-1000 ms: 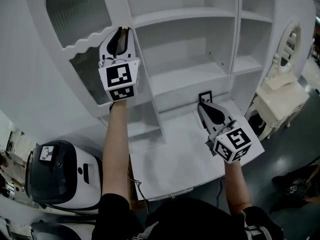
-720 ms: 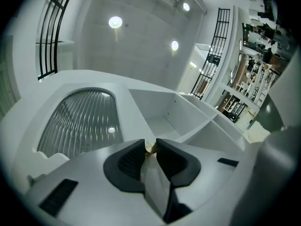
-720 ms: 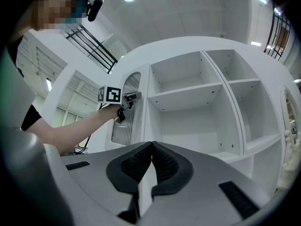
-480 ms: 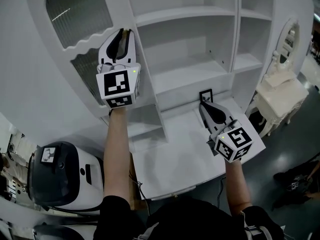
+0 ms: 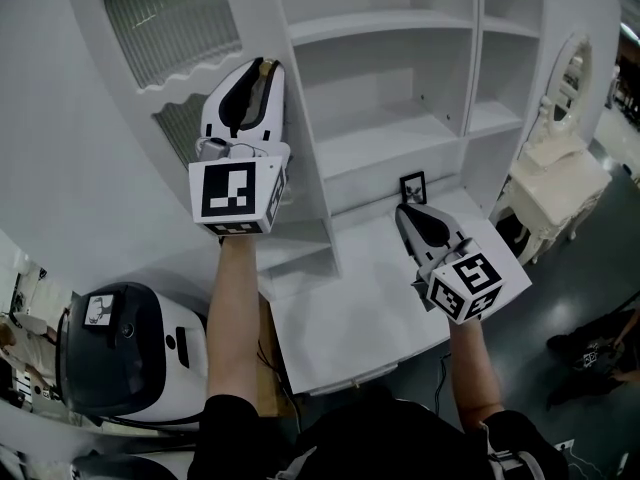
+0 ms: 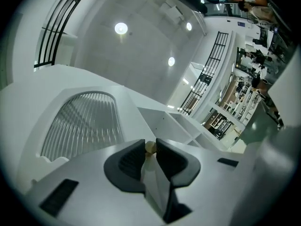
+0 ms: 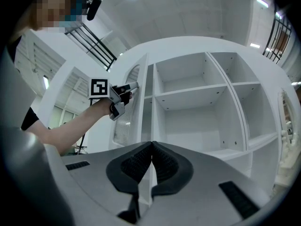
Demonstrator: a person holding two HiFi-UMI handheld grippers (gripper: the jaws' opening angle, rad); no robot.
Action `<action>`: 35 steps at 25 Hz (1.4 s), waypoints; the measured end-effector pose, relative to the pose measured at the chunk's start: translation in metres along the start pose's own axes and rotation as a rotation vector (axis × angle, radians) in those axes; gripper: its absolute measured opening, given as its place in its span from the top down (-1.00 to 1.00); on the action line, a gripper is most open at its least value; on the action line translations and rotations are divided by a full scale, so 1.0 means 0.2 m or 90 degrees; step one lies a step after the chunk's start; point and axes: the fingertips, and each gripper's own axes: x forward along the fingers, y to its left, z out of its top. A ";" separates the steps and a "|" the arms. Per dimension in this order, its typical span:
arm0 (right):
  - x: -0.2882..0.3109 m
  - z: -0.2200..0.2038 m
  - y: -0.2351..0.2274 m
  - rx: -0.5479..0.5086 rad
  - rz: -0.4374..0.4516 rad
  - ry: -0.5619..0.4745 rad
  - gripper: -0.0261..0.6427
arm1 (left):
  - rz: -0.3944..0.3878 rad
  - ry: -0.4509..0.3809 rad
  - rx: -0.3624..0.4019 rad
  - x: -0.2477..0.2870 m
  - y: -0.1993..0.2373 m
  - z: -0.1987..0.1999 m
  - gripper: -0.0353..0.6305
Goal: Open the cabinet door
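Compared with before, the cabinet door is swinging wider, its knob clenched inside the left gripper. The right gripper is hanging closed, empty. Opening seems mostly done.

A rounded black-and-white machine sits at lower left; a cream carved dressing table stands on the dark floor at right.

White cabinet door, ribbed glass panes, standing partly open.

Head view looked steeply down on the white cabinet; both gripper views faced it closely, angled upward.
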 end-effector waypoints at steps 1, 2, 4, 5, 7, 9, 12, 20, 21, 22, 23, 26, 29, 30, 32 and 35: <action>0.00 0.00 0.03 -0.001 0.000 0.002 0.87 | -0.006 -0.005 -0.004 -0.02 0.00 0.02 0.64; 0.00 0.00 0.06 -0.002 -0.001 0.003 0.87 | -0.012 -0.011 -0.010 -0.05 0.00 0.03 0.64; 0.00 0.00 0.12 -0.004 -0.002 0.005 0.87 | -0.022 -0.024 -0.024 -0.11 0.01 0.07 0.64; 0.00 0.00 0.14 -0.004 -0.004 0.005 0.87 | -0.027 -0.030 -0.030 -0.13 0.01 0.08 0.64; 0.01 0.00 0.17 -0.004 -0.006 0.006 0.87 | -0.039 -0.038 -0.042 -0.16 0.00 0.11 0.64; 0.01 -0.01 0.20 -0.004 -0.007 0.008 0.87 | -0.053 -0.041 -0.053 -0.19 0.00 0.13 0.65; 0.01 0.00 0.27 -0.007 -0.006 0.010 0.87 | -0.073 -0.051 -0.075 -0.26 0.00 0.18 0.65; 0.01 0.00 0.47 -0.012 0.002 0.016 0.87 | -0.091 -0.080 -0.096 -0.49 0.06 0.30 0.65; 0.01 0.00 0.49 -0.013 0.005 0.017 0.87 | -0.092 -0.082 -0.098 -0.51 0.06 0.32 0.65; 0.01 0.00 0.51 -0.013 0.007 0.018 0.87 | -0.092 -0.084 -0.100 -0.53 0.07 0.33 0.65; 0.01 0.00 0.52 -0.014 0.010 0.019 0.87 | -0.092 -0.085 -0.102 -0.55 0.07 0.34 0.65; 0.02 0.01 0.55 -0.014 0.018 0.020 0.87 | -0.092 -0.083 -0.108 -0.59 0.07 0.37 0.65; 0.03 0.02 0.61 -0.014 0.028 0.019 0.87 | -0.092 -0.082 -0.108 -0.63 0.09 0.39 0.64; 0.04 0.02 0.63 -0.014 0.031 0.020 0.87 | -0.091 -0.084 -0.108 -0.65 0.10 0.40 0.64; 0.05 0.01 0.68 -0.014 0.035 0.021 0.87 | -0.087 -0.087 -0.107 -0.70 0.13 0.42 0.64; 0.05 0.01 0.73 -0.011 0.033 0.022 0.87 | -0.080 -0.089 -0.097 -0.77 0.17 0.45 0.63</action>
